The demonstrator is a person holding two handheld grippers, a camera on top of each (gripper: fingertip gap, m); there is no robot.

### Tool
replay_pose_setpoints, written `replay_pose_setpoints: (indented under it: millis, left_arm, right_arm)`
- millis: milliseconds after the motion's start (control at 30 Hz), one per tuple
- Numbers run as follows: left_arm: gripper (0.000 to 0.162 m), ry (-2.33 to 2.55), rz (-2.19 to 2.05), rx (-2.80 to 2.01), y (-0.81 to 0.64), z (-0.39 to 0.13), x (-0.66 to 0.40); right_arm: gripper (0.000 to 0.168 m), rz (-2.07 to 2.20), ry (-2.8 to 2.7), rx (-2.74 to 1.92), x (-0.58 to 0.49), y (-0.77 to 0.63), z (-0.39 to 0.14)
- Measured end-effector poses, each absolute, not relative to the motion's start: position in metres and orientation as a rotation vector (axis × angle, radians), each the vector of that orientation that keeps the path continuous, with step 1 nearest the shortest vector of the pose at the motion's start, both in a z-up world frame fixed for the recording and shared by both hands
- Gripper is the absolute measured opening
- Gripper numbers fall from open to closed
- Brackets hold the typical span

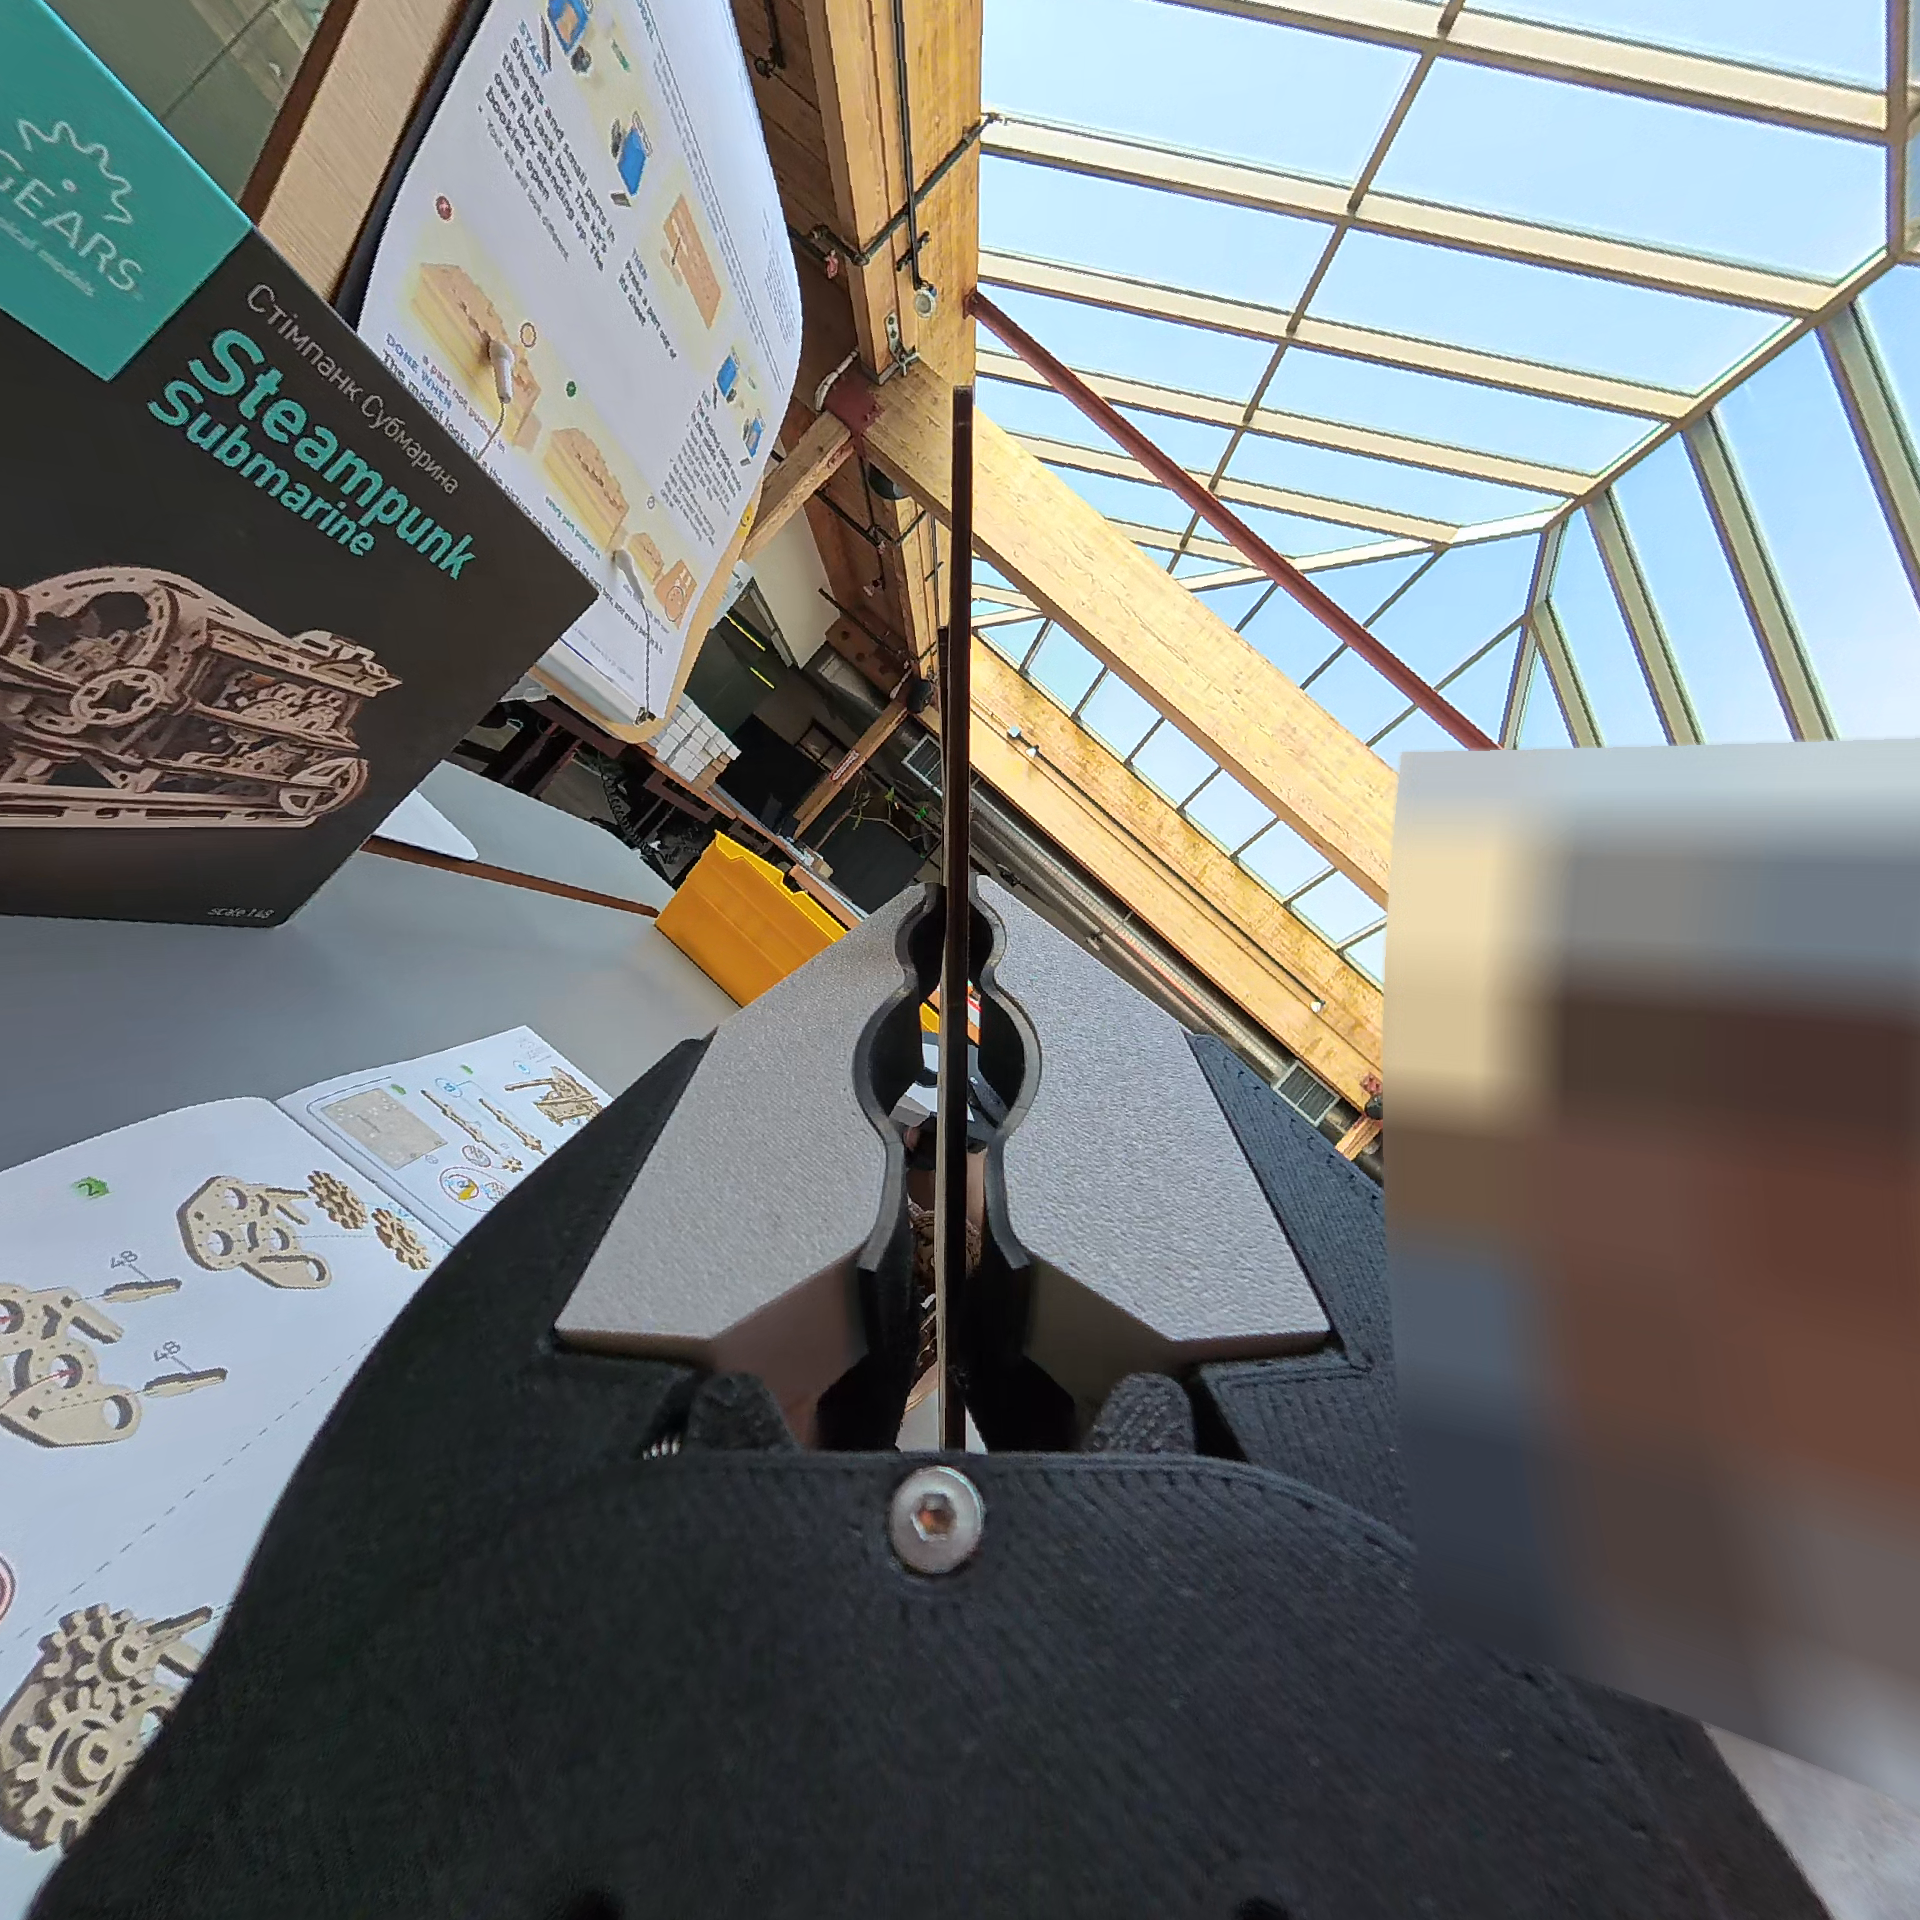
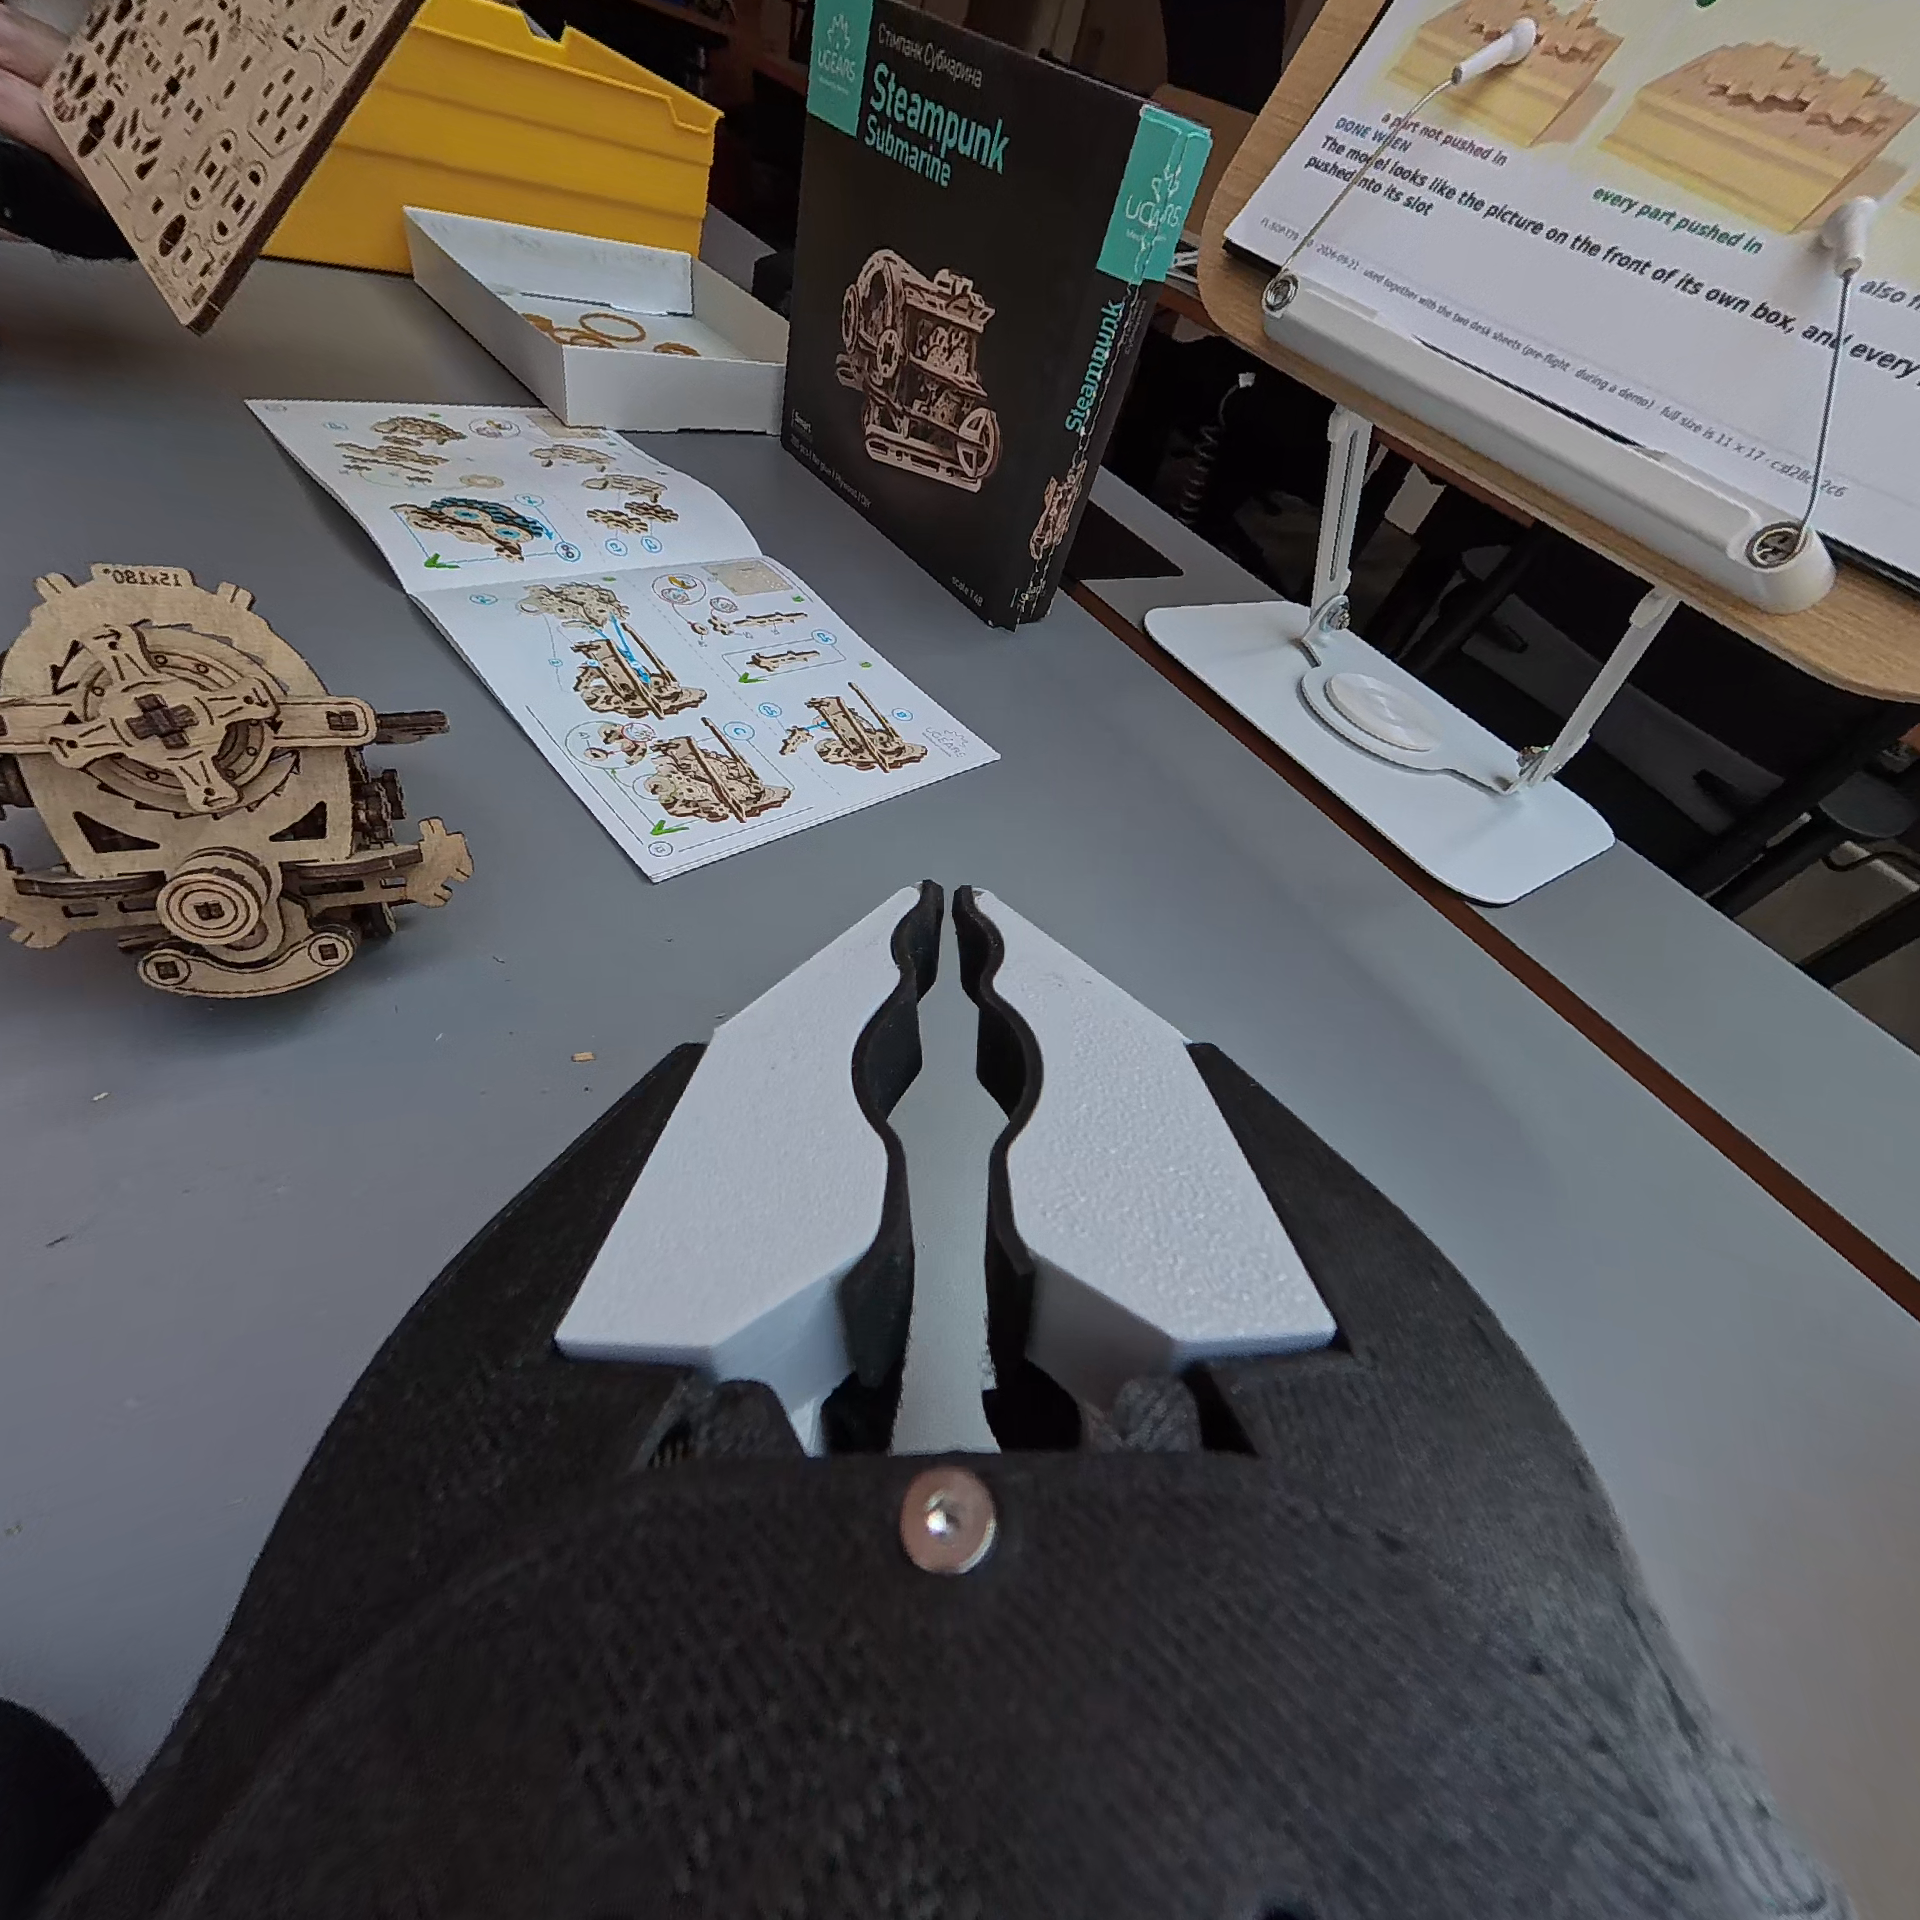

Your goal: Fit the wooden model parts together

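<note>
My left gripper (image 1: 953, 914) is shut on a thin wooden parts sheet (image 1: 958, 665), seen edge-on and held upright, pointing up toward the ceiling. The same sheet (image 2: 197, 135) shows flat-faced at the top left of the right wrist view, lifted above the table. My right gripper (image 2: 945, 896) is shut and empty, low over the grey table (image 2: 1195, 1039). A partly built wooden model (image 2: 197, 790) stands on the table to the left of the right gripper, apart from it.
An open instruction booklet (image 2: 623, 623) lies ahead of the right gripper. Behind it stand the dark model box (image 2: 966, 343), a white tray (image 2: 613, 322) holding loose wooden pieces and a yellow bin (image 2: 499, 135). A document stand (image 2: 1455, 748) sits on the right. The grippers' ends are close to 35 cm from one another.
</note>
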State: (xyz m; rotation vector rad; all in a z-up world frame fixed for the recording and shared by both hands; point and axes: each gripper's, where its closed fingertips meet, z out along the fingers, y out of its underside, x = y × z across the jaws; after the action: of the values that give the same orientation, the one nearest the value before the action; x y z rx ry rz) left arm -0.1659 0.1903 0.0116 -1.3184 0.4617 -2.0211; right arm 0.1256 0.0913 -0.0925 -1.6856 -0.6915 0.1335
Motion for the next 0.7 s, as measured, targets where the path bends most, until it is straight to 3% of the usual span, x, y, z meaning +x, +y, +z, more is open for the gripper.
replay_pose_setpoints:
  millis: [233,700]
  left_arm:
    - [0.001,0.467,-2.028,-1.300,0.188,0.017,-0.167]
    - [0.000,0.477,-2.047,-1.290,0.185,0.019,-0.166]
  right_arm:
    - [0.027,-0.136,-0.565,-1.891,0.195,0.093,-0.085]
    - [0.036,0.025,-0.517,-2.288,0.221,0.072,-0.142]
